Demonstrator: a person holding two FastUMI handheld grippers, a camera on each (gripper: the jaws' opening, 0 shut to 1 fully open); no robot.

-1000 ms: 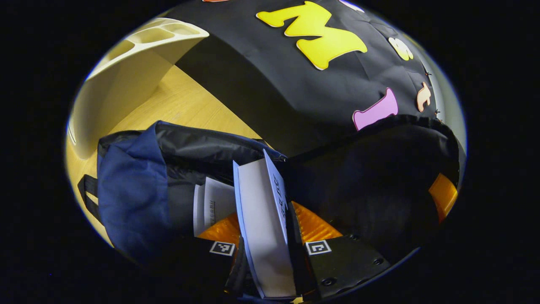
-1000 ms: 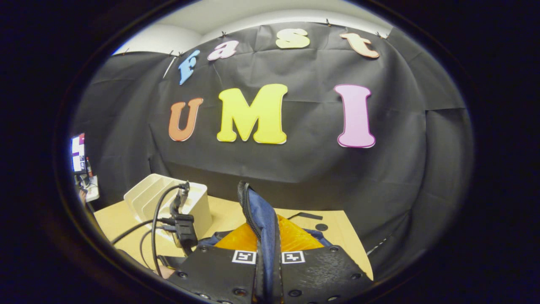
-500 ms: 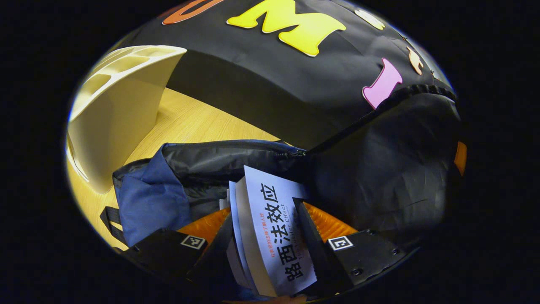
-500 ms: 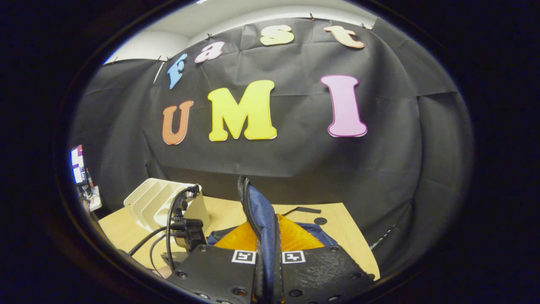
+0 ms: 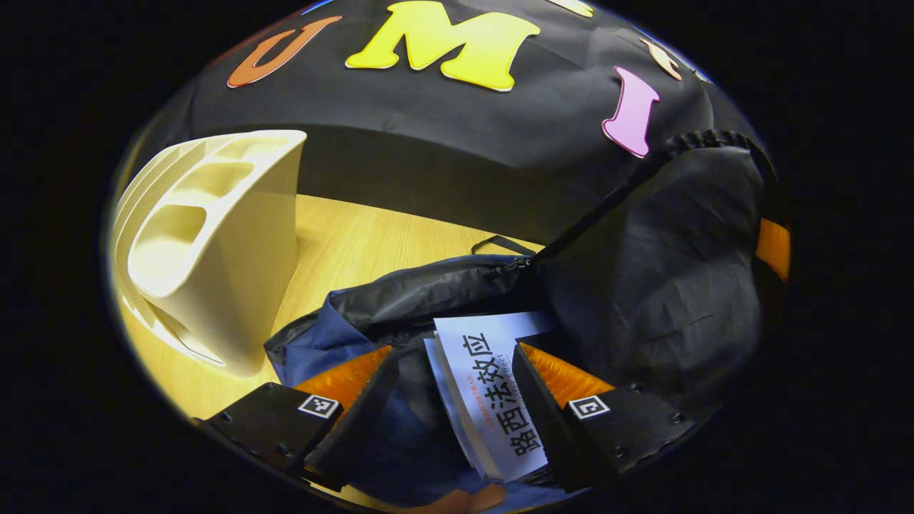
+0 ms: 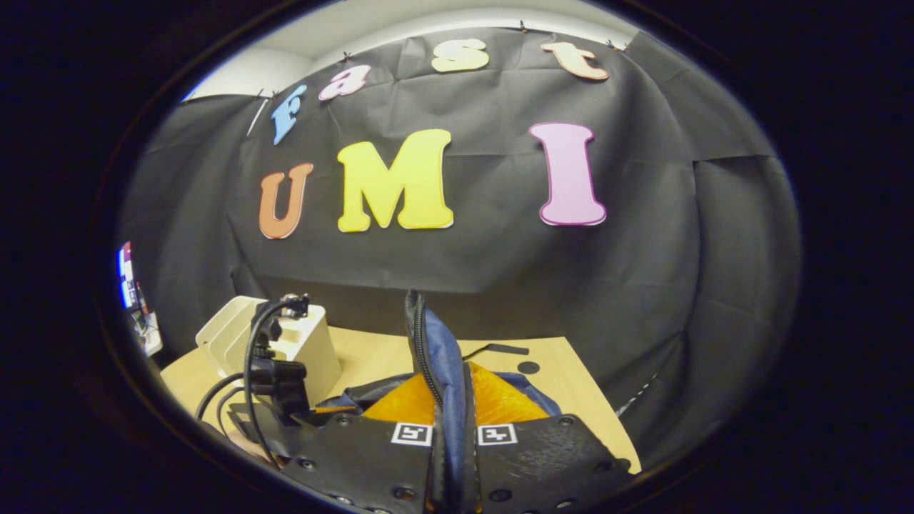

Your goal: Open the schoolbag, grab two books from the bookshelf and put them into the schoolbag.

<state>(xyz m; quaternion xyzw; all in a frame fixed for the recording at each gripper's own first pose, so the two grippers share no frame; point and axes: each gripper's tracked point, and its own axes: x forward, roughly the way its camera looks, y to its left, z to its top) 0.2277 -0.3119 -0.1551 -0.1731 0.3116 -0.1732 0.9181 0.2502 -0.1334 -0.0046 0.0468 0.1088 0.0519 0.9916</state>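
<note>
L gripper (image 5: 457,389) at bottom centre of the left gripper view, jaws spread wide apart, w/ the book (image 5: 493,400) in the gap leaning on the right-hand finger. R gripper (image 6: 451,457) at bottom centre of the right gripper view, jaws closed tight, pinching the schoolbag flap (image 6: 439,378) upright btw them.

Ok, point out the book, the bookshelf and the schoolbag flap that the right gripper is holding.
book (image 5: 493,389): left gripper view, on its printed front cover.
bookshelf (image 5: 246,264): left gripper view, on its plain side wall.
schoolbag flap (image 6: 441,357): right gripper view, on the blue fabric beside the zipper edge.
</note>
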